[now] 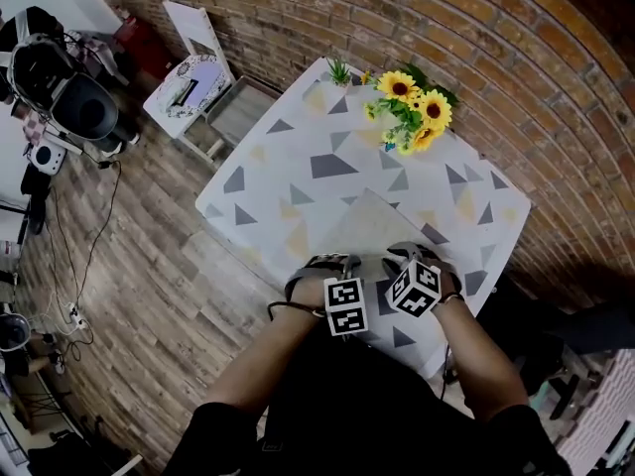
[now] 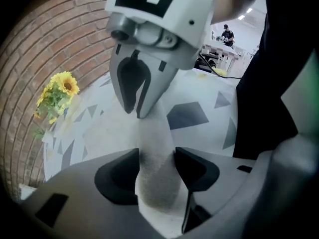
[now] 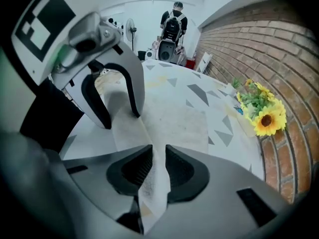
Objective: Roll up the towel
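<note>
A pale towel (image 1: 369,226) lies on the table with the triangle-pattern cloth (image 1: 298,157), its near edge lifted into a fold. Both grippers stand side by side at that near edge, pointing steeply down. In the left gripper view the raised fold of the towel (image 2: 155,133) runs between the pads of my left gripper (image 2: 156,162), whose jaws stand wide and loose around it. My right gripper (image 3: 158,164) has its pads pinched on a thin ridge of the towel (image 3: 174,116). In the head view the left gripper (image 1: 325,264) and the right gripper (image 1: 417,254) are about a hand's width apart.
A bunch of sunflowers (image 1: 412,107) stands at the table's far edge by the brick wall. A white chair (image 1: 189,77) is beyond the table's left corner. Equipment and cables (image 1: 60,97) lie on the wooden floor at left. A person (image 3: 172,21) stands far off.
</note>
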A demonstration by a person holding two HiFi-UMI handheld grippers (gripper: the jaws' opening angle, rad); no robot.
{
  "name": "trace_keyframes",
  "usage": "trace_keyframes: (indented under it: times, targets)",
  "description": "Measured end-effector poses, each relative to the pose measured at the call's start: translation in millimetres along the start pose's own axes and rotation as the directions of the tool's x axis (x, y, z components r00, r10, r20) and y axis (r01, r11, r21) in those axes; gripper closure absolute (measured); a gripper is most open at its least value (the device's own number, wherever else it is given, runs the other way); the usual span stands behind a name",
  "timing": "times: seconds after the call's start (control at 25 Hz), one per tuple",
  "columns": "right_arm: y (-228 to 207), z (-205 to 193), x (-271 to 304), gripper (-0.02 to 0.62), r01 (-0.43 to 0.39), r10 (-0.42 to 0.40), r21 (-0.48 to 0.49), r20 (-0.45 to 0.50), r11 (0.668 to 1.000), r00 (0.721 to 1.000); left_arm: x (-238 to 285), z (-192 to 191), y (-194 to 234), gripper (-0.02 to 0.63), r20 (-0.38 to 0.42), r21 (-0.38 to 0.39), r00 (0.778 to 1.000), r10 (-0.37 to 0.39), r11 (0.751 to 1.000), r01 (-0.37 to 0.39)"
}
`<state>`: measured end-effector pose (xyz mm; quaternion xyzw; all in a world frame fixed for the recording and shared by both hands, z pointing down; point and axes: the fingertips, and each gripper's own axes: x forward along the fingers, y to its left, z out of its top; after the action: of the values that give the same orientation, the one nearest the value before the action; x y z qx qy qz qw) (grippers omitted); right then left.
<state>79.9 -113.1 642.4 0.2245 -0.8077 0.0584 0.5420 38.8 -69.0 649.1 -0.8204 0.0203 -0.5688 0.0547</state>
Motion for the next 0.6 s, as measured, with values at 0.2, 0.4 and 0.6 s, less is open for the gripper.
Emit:
trace_keyframes:
  times: [0.2, 0.4, 0.6]
  targets:
    - [27, 9, -17, 0.461, -0.064, 0.070, -0.098, 0.063, 0.993, 0.996, 2, -4, 11, 0.385, 0.022, -0.057, 1.000, -0.021, 0.998, 0.022]
    - [29, -7, -2, 0.386, -0.028, 0.027, -0.152, -0.010, 0.988, 1.000, -3, -4, 25, 0.391, 0.068, -0.129, 0.996, -0.054, 0.990, 0.062]
    - [10, 0, 4, 0.385, 0.008, -0.011, -0.131, -0.016, 0.991, 1.000, -12, -6, 44, 0.390, 0.084, -0.153, 0.996, 0.018, 0.988, -0.005]
